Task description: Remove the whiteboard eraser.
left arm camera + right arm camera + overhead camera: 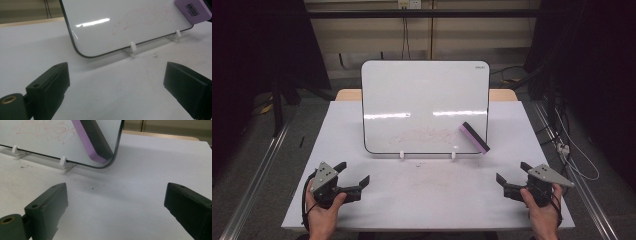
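board (412, 95): faint red smears left, wipe unfinished | eraser (475, 137) leans on board, untouched | L tool (354, 175) & R tool (511, 178) wide open, empty, over surface (437, 200)

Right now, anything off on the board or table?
The purple eraser sits tilted on the whiteboard, at its lower right corner. Faint red smears remain on the board, and a few dark specks lie on the table below.

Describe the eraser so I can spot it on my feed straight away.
Find the whiteboard propped upright at the middle of the table. At its lower right corner a slanted block clings to its face: the eraser, purple with a black top, the one coloured thing beside faint red scribbles.
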Demonstrator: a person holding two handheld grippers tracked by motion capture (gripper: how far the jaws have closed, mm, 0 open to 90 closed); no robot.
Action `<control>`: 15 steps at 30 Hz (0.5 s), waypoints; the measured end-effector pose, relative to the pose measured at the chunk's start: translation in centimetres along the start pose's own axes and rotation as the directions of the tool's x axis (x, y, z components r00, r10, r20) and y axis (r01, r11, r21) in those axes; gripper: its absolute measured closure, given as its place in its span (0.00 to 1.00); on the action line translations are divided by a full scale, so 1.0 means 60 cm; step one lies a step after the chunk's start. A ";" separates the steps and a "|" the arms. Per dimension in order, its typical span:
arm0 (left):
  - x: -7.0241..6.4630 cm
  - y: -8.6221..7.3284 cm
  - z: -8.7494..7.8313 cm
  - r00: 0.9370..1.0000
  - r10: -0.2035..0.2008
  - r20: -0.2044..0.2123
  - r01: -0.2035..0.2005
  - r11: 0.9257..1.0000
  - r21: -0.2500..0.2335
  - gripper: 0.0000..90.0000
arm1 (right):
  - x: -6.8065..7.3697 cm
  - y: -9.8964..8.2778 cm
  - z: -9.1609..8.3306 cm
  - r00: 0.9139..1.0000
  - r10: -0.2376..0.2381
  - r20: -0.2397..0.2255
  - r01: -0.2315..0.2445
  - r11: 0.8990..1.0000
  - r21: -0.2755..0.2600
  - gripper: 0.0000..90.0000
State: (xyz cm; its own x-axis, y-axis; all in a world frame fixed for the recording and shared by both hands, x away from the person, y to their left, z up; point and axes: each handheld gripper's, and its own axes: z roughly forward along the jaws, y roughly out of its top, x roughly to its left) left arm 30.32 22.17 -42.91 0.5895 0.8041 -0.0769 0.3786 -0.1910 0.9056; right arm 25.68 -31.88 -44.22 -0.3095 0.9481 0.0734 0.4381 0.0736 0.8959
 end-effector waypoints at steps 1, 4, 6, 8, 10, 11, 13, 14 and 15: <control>-0.001 0.000 0.000 1.000 0.001 0.005 -0.001 1.000 0.001 0.07 | 0.000 0.000 0.000 1.000 0.001 -0.003 -0.001 1.000 -0.001 0.05; -0.002 0.000 0.002 1.000 0.004 0.000 -0.004 1.000 0.006 0.07 | -0.001 0.000 0.001 1.000 0.003 -0.010 -0.003 1.000 0.000 0.05; -0.004 -0.001 0.003 1.000 0.010 -0.007 -0.010 1.000 0.004 0.07 | 0.000 0.000 0.002 1.000 0.002 -0.011 -0.002 1.000 0.002 0.05; -0.003 -0.002 0.003 1.000 0.009 -0.010 -0.009 1.000 0.009 0.07 | 0.000 0.000 0.004 1.000 -0.001 -0.013 0.001 1.000 0.000 0.05; -0.003 -0.003 0.003 1.000 0.003 -0.013 -0.003 1.000 0.011 0.07 | 0.000 0.001 0.005 1.000 -0.003 -0.016 0.003 1.000 -0.001 0.05; -0.002 -0.004 0.003 1.000 0.001 -0.013 -0.001 1.000 0.010 0.07 | 0.000 0.001 0.006 1.000 -0.003 -0.016 0.003 1.000 -0.001 0.05; -0.003 -0.004 0.004 1.000 -0.001 -0.013 0.002 1.000 0.010 0.07 | 0.001 0.001 0.007 1.000 -0.002 -0.017 0.002 1.000 0.000 0.05; -0.004 -0.004 0.004 1.000 0.003 -0.020 -0.003 1.000 0.009 0.07 | 0.001 0.001 0.008 1.000 -0.003 -0.020 0.003 1.000 -0.001 0.05; -0.005 -0.004 0.004 1.000 0.005 -0.023 -0.005 1.000 0.007 0.07 | 0.001 0.001 0.008 1.000 -0.006 -0.021 0.006 1.000 0.001 0.05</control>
State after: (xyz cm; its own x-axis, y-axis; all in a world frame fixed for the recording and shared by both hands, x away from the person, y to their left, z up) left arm 30.24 21.85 -43.22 0.5750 0.8158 -0.0623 0.3806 -0.1992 0.9030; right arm 26.09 -31.67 -44.35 -0.3296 0.9410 0.0770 0.4370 0.0798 0.8959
